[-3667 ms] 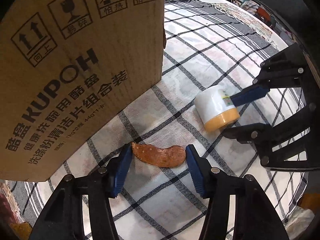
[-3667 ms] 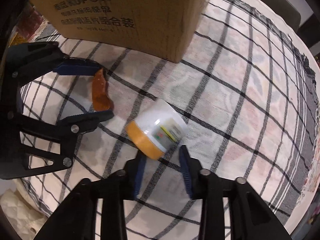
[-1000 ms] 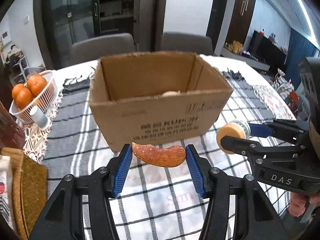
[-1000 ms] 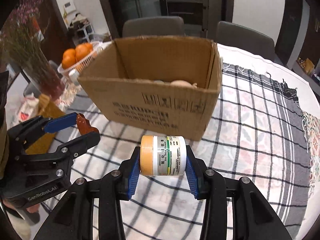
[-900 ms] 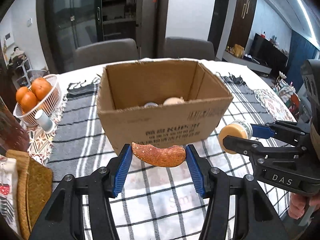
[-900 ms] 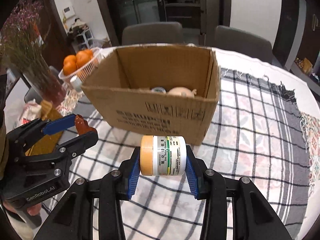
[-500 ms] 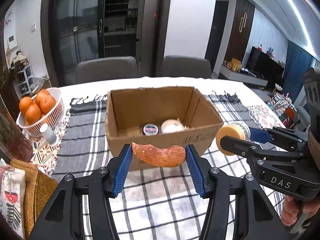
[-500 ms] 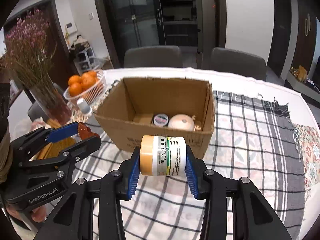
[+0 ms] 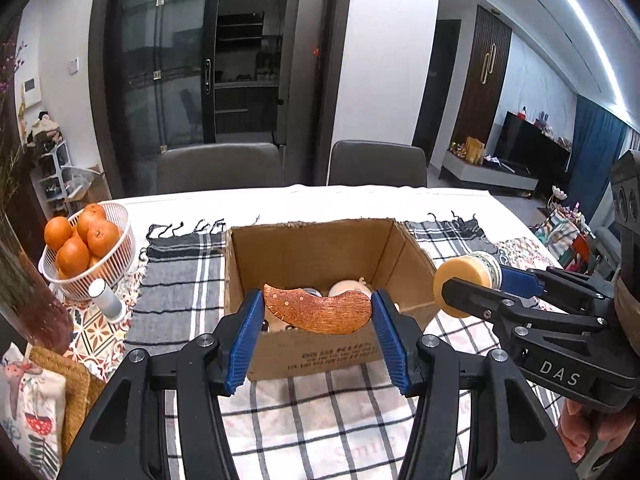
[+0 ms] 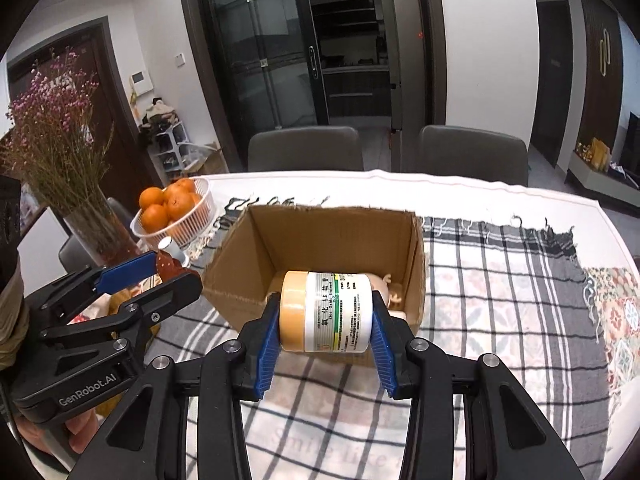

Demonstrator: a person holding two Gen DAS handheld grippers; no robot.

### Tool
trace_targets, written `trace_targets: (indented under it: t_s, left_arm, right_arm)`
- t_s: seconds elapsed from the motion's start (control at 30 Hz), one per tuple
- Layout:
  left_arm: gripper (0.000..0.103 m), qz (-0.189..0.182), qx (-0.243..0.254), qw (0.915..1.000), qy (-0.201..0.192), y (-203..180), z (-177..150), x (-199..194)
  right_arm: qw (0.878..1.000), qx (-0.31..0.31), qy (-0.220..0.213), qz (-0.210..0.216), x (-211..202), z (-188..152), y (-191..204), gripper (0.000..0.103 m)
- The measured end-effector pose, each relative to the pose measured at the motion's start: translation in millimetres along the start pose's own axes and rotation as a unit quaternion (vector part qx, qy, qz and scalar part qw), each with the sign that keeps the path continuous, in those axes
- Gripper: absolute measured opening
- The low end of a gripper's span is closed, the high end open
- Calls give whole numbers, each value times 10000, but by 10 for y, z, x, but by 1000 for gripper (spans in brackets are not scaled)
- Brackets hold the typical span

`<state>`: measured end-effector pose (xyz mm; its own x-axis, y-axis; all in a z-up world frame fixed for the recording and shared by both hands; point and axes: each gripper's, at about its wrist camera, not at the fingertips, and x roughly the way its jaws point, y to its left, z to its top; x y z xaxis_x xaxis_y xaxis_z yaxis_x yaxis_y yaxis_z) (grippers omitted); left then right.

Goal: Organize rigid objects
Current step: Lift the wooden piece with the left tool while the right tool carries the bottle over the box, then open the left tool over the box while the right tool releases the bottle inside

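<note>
My left gripper (image 9: 318,314) is shut on a flat brown curved piece (image 9: 318,314), held in the air in front of the open cardboard box (image 9: 320,248). My right gripper (image 10: 326,312) is shut on a white jar with a yellow lid (image 10: 326,312), held sideways, also in front of the box (image 10: 332,236). The jar also shows in the left wrist view (image 9: 466,280), the brown piece in the right wrist view (image 10: 168,266). Inside the box lie a pale round object (image 9: 348,290) and a small tin, partly hidden.
The box stands on a checked tablecloth (image 9: 320,420). A white basket of oranges (image 9: 86,248) and a small white bottle (image 9: 106,300) stand at the left. A vase of dried flowers (image 10: 64,160) stands at the left. Two grey chairs (image 10: 304,148) are behind the table.
Both grippers have risen with their objects and now look down into the box from higher up; the box interior shows more.
</note>
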<state>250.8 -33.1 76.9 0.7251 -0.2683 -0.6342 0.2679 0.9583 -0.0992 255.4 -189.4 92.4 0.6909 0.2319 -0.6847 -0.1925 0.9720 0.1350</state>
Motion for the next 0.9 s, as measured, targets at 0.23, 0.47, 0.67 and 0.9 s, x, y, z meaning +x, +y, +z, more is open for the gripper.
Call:
trace_targets:
  t_s: [0.23,0.47,0.67,0.9]
  left_arm:
    - [54,28,76,10000,-30,30,141,70]
    - [54,6,104,9999,24,71,290,222]
    - [54,-34,53,9997,239,146,400,466]
    - [54,-9,5,9982,606,219,416,812]
  right_arm:
    - [10000,-37,-25,-69,46,148,15,42]
    - [10000,4,70,-67,181,295,-27,42]
    - [9997,39,190,-129,389,396,-60,42]
    - [9984,46,549,-131,722,451,-120,42]
